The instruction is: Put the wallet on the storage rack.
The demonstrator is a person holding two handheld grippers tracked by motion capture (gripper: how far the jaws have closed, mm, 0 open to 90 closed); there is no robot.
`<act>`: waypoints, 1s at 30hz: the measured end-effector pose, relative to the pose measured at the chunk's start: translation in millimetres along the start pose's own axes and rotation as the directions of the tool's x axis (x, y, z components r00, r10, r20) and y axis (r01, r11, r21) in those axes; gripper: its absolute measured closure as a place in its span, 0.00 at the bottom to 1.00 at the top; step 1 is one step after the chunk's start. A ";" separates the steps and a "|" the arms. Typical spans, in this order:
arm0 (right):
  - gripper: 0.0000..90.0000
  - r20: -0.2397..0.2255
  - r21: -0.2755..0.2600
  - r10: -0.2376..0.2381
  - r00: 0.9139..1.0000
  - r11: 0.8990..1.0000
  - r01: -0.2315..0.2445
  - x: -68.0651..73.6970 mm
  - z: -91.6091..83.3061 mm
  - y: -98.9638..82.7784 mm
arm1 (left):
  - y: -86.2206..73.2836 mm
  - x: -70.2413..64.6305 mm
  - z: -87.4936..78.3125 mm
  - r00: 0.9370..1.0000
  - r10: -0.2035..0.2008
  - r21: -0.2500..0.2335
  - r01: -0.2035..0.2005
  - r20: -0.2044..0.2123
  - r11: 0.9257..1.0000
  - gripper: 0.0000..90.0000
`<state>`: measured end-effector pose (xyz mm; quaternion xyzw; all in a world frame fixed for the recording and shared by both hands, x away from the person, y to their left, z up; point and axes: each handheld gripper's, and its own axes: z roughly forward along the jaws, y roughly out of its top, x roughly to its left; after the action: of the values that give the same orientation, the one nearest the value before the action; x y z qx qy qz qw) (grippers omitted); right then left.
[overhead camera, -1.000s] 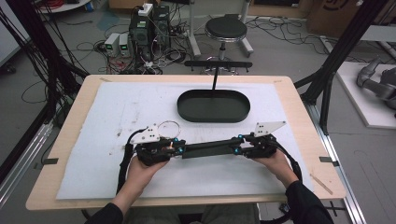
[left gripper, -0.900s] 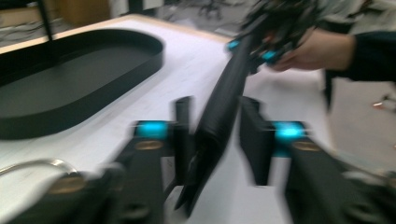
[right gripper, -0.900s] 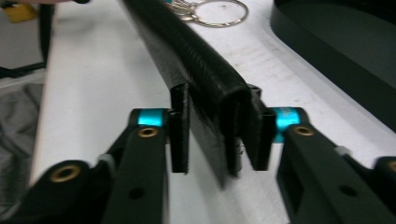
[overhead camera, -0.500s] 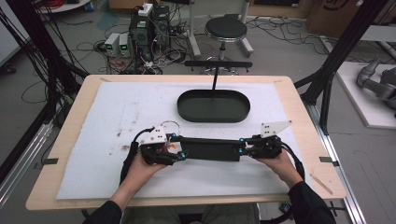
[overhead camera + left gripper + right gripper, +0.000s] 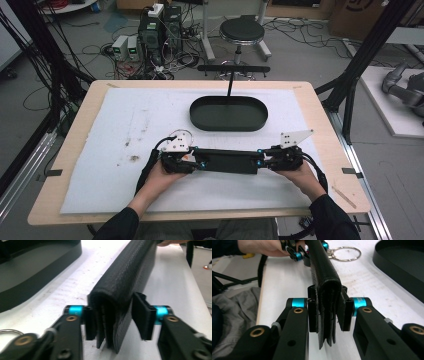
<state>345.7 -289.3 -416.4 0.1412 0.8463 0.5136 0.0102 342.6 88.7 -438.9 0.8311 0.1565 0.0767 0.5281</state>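
**folded black leather case held at both ends**

a long black folded leather case (image 5: 227,161) stretches between the two grippers, over the white mat (image 5: 115,130) on the wooden table (image 5: 327,125), near the person's edge. the left gripper (image 5: 113,322) has one pad against the case's end, while the other pad stands slightly off it, so its jaws are partly spread around the end. the right gripper (image 5: 329,312) pinches the opposite end, both pads pressed on the leather. a black oval tray (image 5: 228,113) sits further back on the mat. a metal key ring (image 5: 344,253) lies on the mat beside the left gripper.
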 end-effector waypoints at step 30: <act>0.42 0.139 -0.041 0.091 0.986 0.995 -0.086 -8.7 -13.6 -6.4 | 13.7 1.5 -20.5 0.998 -0.057 -0.093 0.060 0.035 0.994 0.83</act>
<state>350.3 -306.0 -416.6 0.2142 0.8273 0.5169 0.0496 340.5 101.3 -417.8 0.8013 0.1687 0.0552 0.5713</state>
